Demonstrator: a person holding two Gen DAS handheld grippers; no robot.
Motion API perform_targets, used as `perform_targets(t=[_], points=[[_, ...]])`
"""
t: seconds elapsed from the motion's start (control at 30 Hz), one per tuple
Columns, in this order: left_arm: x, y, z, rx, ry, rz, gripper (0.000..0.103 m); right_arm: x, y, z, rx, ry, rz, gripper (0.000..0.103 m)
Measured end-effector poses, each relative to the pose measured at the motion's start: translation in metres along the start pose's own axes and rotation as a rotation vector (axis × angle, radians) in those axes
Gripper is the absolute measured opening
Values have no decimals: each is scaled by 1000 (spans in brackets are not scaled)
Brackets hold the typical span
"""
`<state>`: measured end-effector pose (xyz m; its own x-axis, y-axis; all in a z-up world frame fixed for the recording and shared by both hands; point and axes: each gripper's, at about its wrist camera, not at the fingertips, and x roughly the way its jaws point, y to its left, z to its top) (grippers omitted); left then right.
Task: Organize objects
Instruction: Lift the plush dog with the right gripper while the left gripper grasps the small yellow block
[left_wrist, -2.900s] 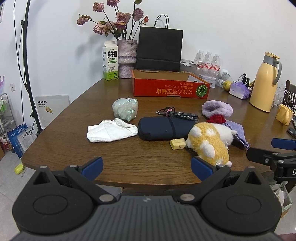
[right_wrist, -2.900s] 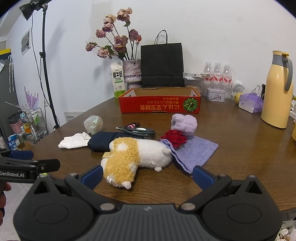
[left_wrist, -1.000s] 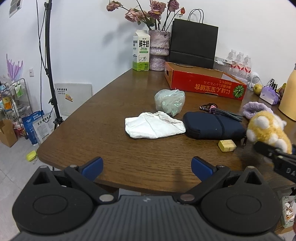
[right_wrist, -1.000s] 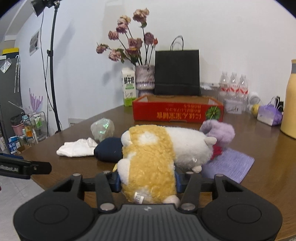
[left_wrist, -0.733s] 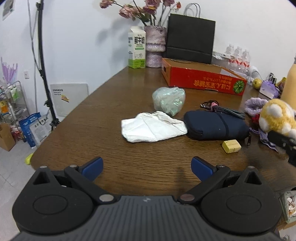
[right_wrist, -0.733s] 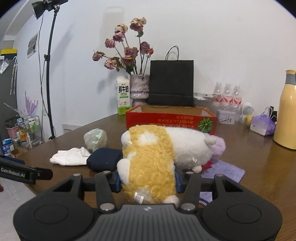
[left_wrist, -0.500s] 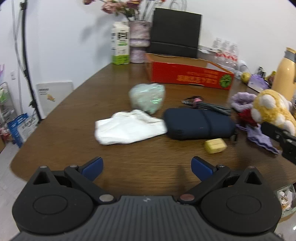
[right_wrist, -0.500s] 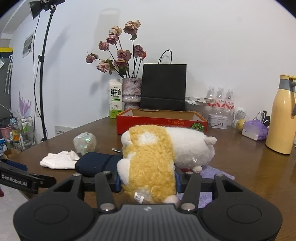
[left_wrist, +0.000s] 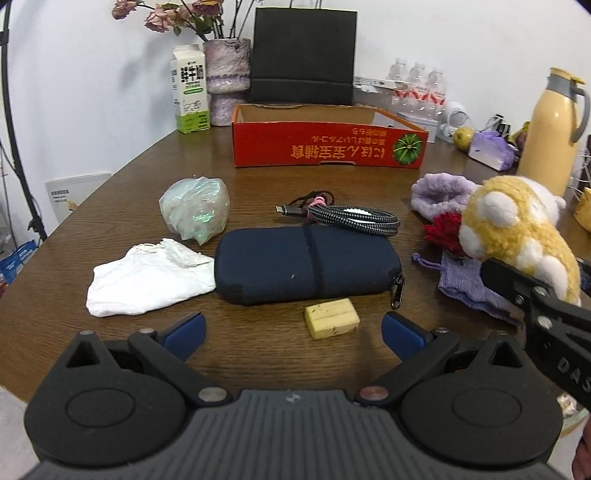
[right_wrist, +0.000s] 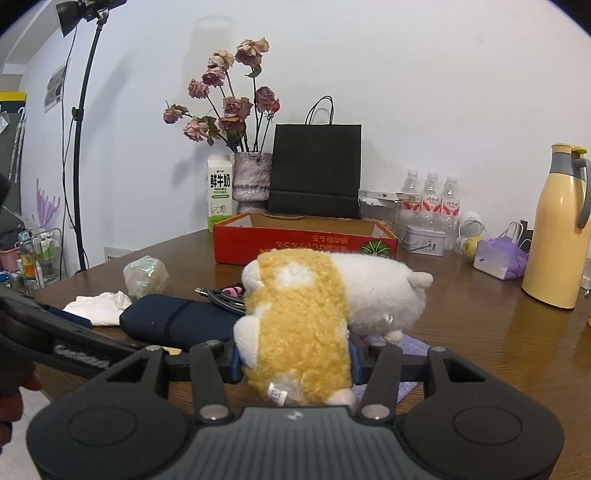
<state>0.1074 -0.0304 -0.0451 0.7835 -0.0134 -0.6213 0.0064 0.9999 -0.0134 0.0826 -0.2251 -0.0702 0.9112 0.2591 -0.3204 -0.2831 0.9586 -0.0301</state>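
My right gripper (right_wrist: 293, 360) is shut on a yellow and white plush toy (right_wrist: 306, 314) and holds it above the table; the toy also shows at the right of the left wrist view (left_wrist: 517, 236). My left gripper (left_wrist: 293, 330) is open and empty, low over the table's near edge, with a small yellow block (left_wrist: 331, 323) between its fingertips' line and a navy zip pouch (left_wrist: 306, 264) just beyond. A red cardboard tray box (left_wrist: 328, 147) stands open farther back.
On the brown table (left_wrist: 110, 221) lie a white cloth (left_wrist: 147, 278), a crumpled plastic bag (left_wrist: 195, 210), a coiled cable (left_wrist: 347, 216), purple fluffy items (left_wrist: 439, 192) and a purple pouch (left_wrist: 465, 280). A milk carton (left_wrist: 189, 94), vase, black bag (left_wrist: 303, 55), bottles and yellow thermos (left_wrist: 550, 129) stand behind.
My right gripper has closed on the plush toy and lifted it off the table. My left gripper has moved forward and right toward the pouch and yellow block, staying open.
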Motion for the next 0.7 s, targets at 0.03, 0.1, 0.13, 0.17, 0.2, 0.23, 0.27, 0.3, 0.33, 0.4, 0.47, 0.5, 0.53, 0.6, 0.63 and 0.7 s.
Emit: perform_targets(t=[0.03,0.1,0.13,0.17,0.2,0.23,0.27,0.3,0.33,0.4,0.47,0.5,0.53,0.6,0.63,0.7], points=[[2,-3,0,-6,2,12,103,0,-2,-1,1,-1,3,49],[5,-8,0,-12,5,28,103,1,-8,-3,6,-2,8,49],[7,-9,0,-13,7,37,103,1,-10,-4,7,-2,10,49],[9,-12,1,-15,7,50,103,2,-13,-5,7,-1,13,49],[10,-13,1,-20,9,60,103,2,-15,-5,6,-2,15,49],[12,-14,1,-26,12,67,103,2,-17,-6,5,-3,18,49],[12,-16,2,-29,14,72,103,2,-19,-7,5,-5,20,49],[13,-17,2,-31,16,80,103,2,-20,-7,6,-7,23,49],[14,-19,2,-31,17,87,103,2,-22,-7,7,-9,26,49],[15,-20,1,-36,18,100,103,3,-24,-8,12,-13,33,49],[17,-21,1,-42,21,109,103,3,-26,-8,15,-15,41,49],[18,-22,0,-45,24,116,103,3,-27,-8,17,-16,44,49],[19,-22,0,-47,24,121,103,3,-28,-9,18,-17,47,49],[20,-22,-1,-52,30,129,100,3,-29,-9,20,-19,52,49],[22,-21,-2,-58,35,129,98,3,-30,-9,20,-19,53,49],[22,-20,-2,-72,28,122,92,3,-30,-9,22,-19,52,49]])
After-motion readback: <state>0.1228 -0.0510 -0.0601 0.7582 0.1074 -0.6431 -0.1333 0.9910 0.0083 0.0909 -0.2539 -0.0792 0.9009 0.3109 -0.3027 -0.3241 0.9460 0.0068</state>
